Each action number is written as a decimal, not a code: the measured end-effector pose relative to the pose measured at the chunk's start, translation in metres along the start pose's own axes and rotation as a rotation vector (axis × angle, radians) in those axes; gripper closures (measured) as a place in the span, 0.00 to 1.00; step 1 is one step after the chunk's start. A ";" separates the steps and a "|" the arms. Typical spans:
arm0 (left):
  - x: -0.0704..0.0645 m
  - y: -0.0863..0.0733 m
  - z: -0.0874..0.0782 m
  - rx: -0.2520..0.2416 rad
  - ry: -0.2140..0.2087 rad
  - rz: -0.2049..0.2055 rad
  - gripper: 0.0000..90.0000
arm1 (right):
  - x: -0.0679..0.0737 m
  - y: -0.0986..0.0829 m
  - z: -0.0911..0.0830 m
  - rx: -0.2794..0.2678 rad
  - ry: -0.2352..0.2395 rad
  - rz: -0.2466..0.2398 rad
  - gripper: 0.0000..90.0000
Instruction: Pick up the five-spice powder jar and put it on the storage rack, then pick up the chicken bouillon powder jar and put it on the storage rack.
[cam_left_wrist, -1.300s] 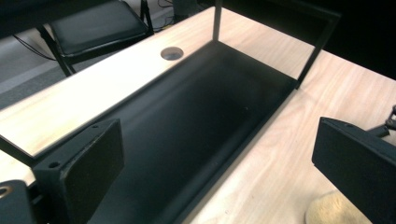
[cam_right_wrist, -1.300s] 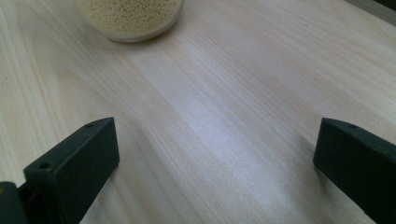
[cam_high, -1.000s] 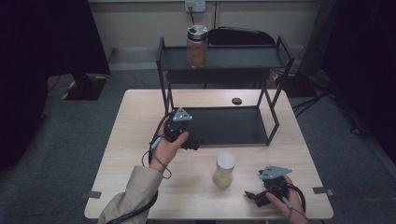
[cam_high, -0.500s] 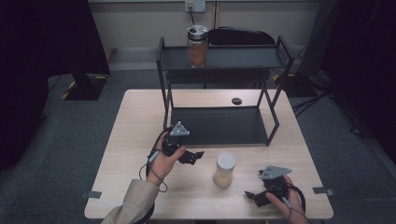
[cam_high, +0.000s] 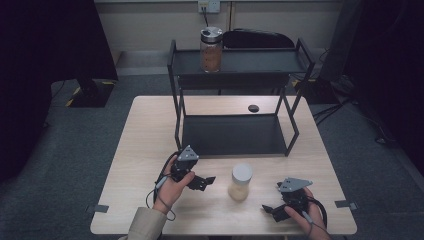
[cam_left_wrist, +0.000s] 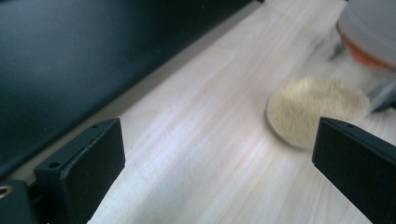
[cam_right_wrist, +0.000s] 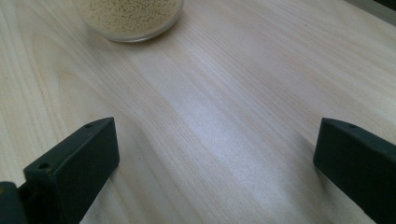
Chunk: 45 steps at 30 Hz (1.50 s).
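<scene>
Jar of pale grains (cam_high: 240, 182), white lid on, stood upright at lower centre of the high view, on bare table (cam_high: 150, 130) before the black rack (cam_high: 232, 132). My left gripper (cam_high: 202, 182) lay just beside it, jaws spread, presumably lined up to grasp. Right gripper (cam_high: 272, 210) rested lower right, jaws likewise spread, holding nothing.

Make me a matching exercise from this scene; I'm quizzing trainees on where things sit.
Things:
1. jar of brown contents
2. jar of pale grains
3. left tool
4. right tool

Places:
A. table, between the two tools
B. top shelf of the black rack
C. near the table's front edge, right of the pale jar
D. just in front of the rack's lower shelf, left of the pale jar

Pairs: 1-B, 2-A, 3-D, 4-C
</scene>
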<state>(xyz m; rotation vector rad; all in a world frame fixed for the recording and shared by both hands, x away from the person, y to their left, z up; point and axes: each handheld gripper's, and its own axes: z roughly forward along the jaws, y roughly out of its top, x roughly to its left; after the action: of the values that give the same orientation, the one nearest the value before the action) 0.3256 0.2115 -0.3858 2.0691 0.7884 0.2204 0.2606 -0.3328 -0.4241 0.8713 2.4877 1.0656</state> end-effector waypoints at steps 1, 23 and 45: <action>0.000 -0.003 0.000 0.001 -0.001 -0.003 0.02 | 0.000 0.000 0.000 0.000 0.000 0.000 0.00; 0.000 -0.055 -0.012 0.066 0.083 -0.021 0.02 | 0.000 0.000 0.000 0.000 -0.001 0.001 0.00; -0.011 -0.061 -0.012 0.101 0.142 0.076 0.00 | -0.003 0.005 0.000 0.019 0.010 -0.003 0.00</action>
<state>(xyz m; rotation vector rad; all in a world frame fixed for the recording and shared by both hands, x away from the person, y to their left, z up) 0.2844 0.2377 -0.4257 2.1996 0.8219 0.3799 0.2647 -0.3320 -0.4199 0.8700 2.5100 1.0495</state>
